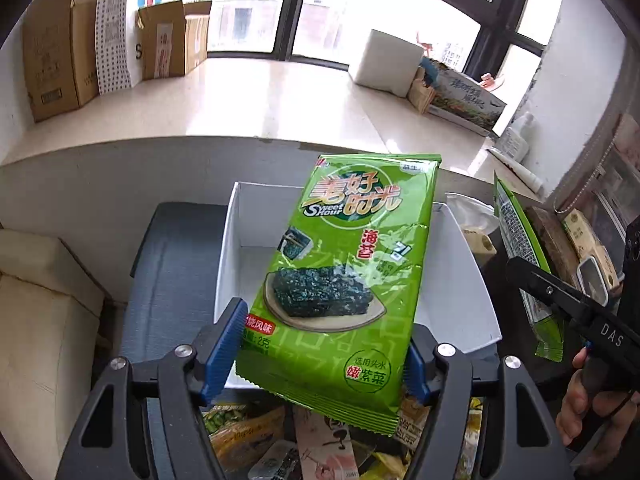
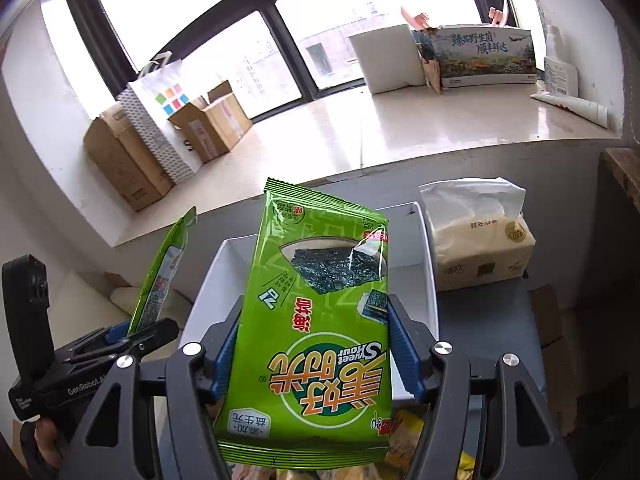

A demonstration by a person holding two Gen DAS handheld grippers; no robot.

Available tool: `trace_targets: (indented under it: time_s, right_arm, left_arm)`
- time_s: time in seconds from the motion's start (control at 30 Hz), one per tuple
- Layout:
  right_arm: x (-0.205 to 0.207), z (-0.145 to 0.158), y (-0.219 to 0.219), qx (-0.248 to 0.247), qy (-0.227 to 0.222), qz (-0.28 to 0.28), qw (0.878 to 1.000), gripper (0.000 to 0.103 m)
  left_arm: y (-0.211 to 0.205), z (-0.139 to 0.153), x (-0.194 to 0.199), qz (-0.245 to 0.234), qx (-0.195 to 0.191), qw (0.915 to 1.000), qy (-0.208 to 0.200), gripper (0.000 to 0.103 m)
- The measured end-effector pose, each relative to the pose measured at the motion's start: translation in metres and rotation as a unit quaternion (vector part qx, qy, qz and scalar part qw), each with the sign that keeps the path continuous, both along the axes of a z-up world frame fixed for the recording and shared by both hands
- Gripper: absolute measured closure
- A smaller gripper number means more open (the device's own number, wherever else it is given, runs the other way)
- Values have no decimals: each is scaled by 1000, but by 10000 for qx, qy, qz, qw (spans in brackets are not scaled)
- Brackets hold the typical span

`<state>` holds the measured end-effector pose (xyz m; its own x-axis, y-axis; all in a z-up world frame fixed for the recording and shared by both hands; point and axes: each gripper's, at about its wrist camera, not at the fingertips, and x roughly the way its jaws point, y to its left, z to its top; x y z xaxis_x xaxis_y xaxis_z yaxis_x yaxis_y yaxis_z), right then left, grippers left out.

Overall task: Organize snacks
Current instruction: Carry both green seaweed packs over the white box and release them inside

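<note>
1. The left gripper point(image 1: 326, 344) is clamped across the lower half of a glossy green foil seaweed snack packet point(image 1: 340, 280), holding it above an open white rectangular bin point(image 1: 468, 280) that sits at 12 o'clock from the camera.
2. The right gripper point(image 2: 310, 354) pinches a second, matching green foil seaweed packet point(image 2: 316, 320) by its logo end, also poised over the white bin point(image 2: 428, 280); a beige tissue pack point(image 2: 480, 256) stands just beside the bin at 2 o'clock.
3. Each packet appears edge-on in the other camera, at 3 o'clock in the left view point(image 1: 520, 264) and 9 o'clock in the right point(image 2: 160, 276), suggesting both hang side by side.
4. More mixed snack wrappers point(image 1: 280, 440) lie below at 6 o'clock.
5. Likely best handling: bring each packet low inside the bin walls, one at a time and flat, before releasing, so the light foil does not slide over the rim.
</note>
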<state>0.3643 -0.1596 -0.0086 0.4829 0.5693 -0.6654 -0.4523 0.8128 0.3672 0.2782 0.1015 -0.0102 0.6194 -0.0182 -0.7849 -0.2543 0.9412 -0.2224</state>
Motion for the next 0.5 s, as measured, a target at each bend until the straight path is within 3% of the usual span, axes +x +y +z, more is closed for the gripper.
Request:
trace_targets:
  time_s: [0.07,0.1,0.17,0.2,0.33,0.5]
  right_arm:
    - [18,-9,6,-73,71,-34,9999,33]
    - [24,-13,9,-100,86,-32,9999,27]
    - [33,-23,11,-150,242,-26,9996,7]
    - [36,-26,10,-147,275,-95,9995,0]
    - [35,-31,-7,110,223,-261,9994,0]
    - [24,-22,-13,175,108,-44,9998,0]
  left_arm:
    - [4,-15,15,23,-28,9999,128,28]
    - [5,-21,19,-5,-106,9998,158,26]
    - [10,-32,23,8,-186,9995,236,0]
    - [12,-33,21,47,-129,9998,159,0]
    - [14,-34,11,-25,36,10000,50,0]
    - [18,-19,-8,-69,131,9995,-286,0]
